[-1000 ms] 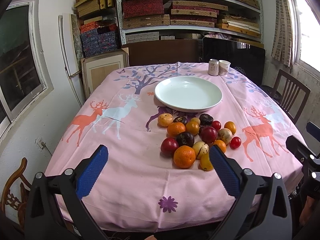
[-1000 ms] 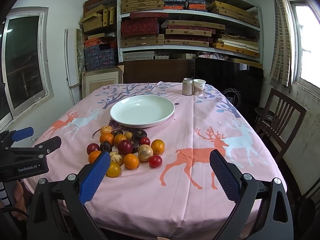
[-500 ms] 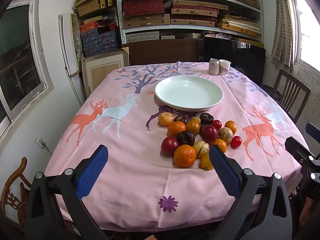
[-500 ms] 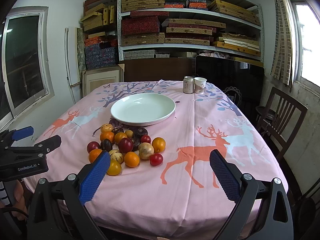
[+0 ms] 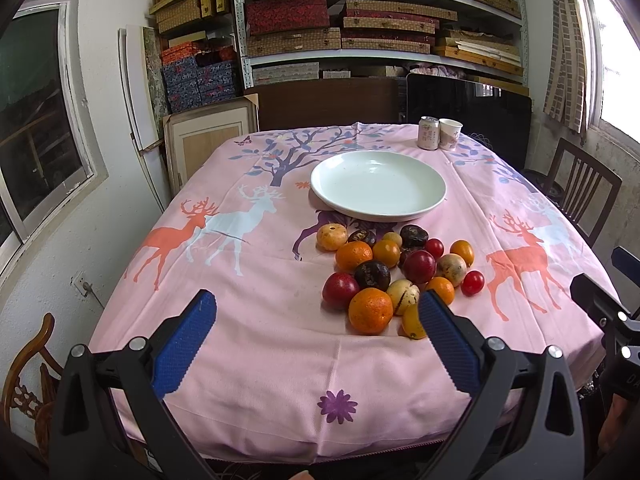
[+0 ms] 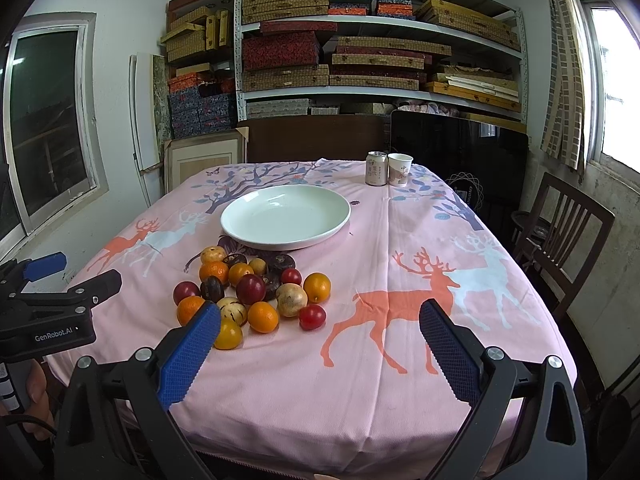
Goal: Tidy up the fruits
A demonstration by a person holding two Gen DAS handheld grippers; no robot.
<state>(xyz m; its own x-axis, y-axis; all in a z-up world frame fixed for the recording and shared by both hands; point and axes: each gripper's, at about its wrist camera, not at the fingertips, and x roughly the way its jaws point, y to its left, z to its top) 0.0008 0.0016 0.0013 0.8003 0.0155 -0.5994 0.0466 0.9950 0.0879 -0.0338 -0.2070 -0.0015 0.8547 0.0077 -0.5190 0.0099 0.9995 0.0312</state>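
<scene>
Fruit heaped on the worktop, both your grippers spread wide and holding nothing.

The fruit pile [image 5: 396, 276] of oranges, red plums, dark and pale speckled pieces sits on the pink deer-print cloth, just in front of the white plate [image 5: 434, 196], which holds nothing. Your left gripper [image 5: 316, 336] hovers at the near edge with the nearest orange [image 5: 370, 311] between its blue pads. Your right gripper [image 6: 320, 340] hangs to the pile's right, its left pad overlapping the nearest fruits. A can [image 6: 376, 168] and paper cup [image 6: 399, 169] stand behind the plate.
</scene>
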